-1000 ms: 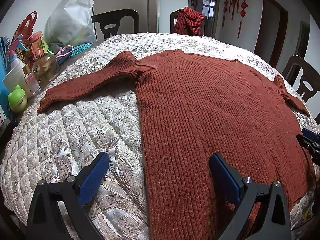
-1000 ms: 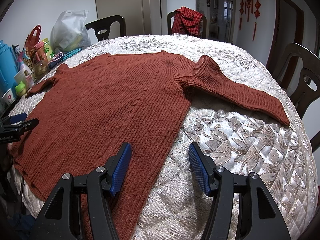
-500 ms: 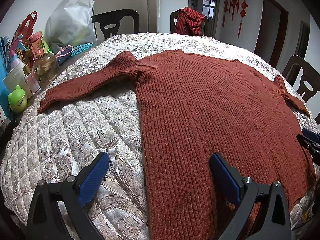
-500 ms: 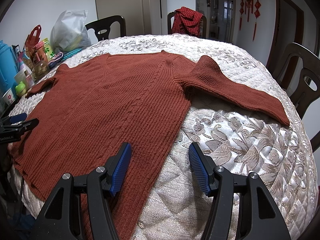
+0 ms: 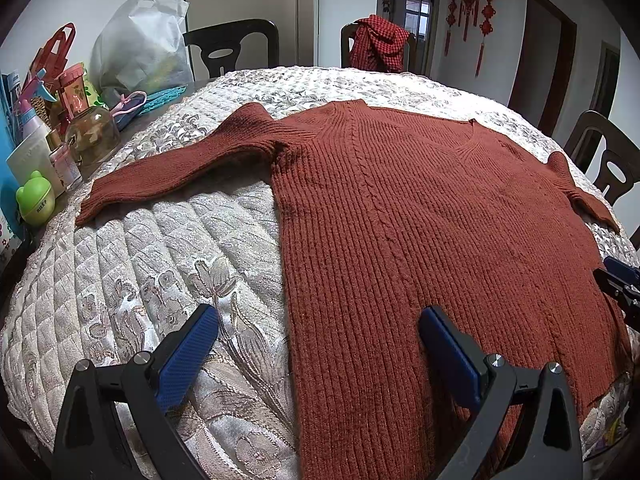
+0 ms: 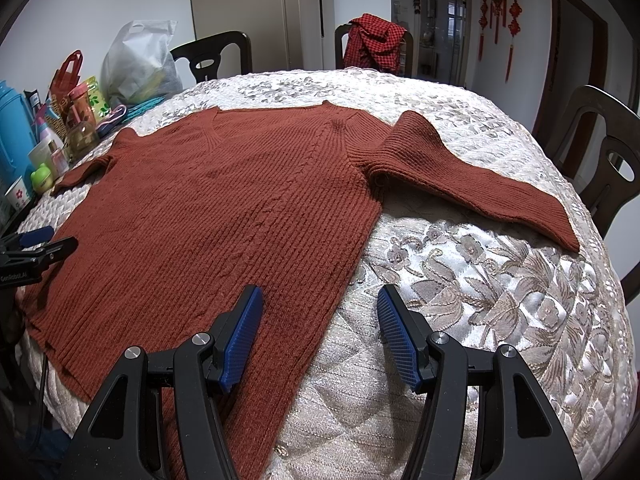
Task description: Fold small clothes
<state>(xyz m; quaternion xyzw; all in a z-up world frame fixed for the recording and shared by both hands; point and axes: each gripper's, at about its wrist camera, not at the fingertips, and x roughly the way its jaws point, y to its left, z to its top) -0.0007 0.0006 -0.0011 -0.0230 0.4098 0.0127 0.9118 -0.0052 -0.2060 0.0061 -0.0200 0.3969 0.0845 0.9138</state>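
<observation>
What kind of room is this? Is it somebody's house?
Most likely a dining room in someone's home. A big round table with a quilted cover has dark wooden chairs around it, red knot decorations hang on the wall, and bottles and jars crowd one edge beside the sweater.

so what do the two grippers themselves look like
Both match: the left gripper and right gripper have black angular plastic frames, silver screw heads and blue ribbed finger pads. White lettering marks the left gripper's body in the right wrist view.
</observation>
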